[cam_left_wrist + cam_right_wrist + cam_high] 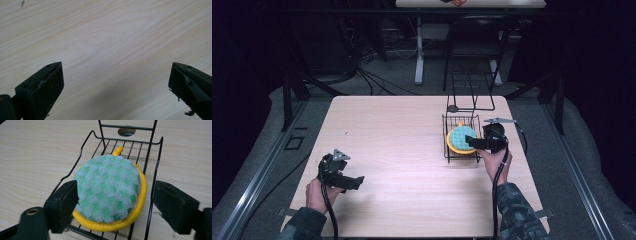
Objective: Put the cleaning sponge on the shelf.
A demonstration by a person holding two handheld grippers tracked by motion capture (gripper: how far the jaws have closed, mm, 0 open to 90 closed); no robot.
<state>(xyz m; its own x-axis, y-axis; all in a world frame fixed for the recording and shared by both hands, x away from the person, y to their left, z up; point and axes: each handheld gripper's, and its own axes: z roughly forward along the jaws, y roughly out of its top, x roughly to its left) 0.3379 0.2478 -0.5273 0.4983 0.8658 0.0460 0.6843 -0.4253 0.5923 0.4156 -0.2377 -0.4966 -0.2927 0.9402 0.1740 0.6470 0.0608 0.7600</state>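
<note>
The table is bare across its left and middle. On the right, a wire tray holds a round sponge, with a wire stand just beyond it on the far side. The right gripper sits at the tray's right edge, its jaws spread on either side of the tray's wire wall.

Camouflage sleeves, black cabled grippers

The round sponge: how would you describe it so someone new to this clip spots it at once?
Start at the wooden table and go to its right side, where a black wire rack stands. The round sponge lies inside it, in front of the right gripper: green checked top, yellow rim, the one colourful thing there.
</note>
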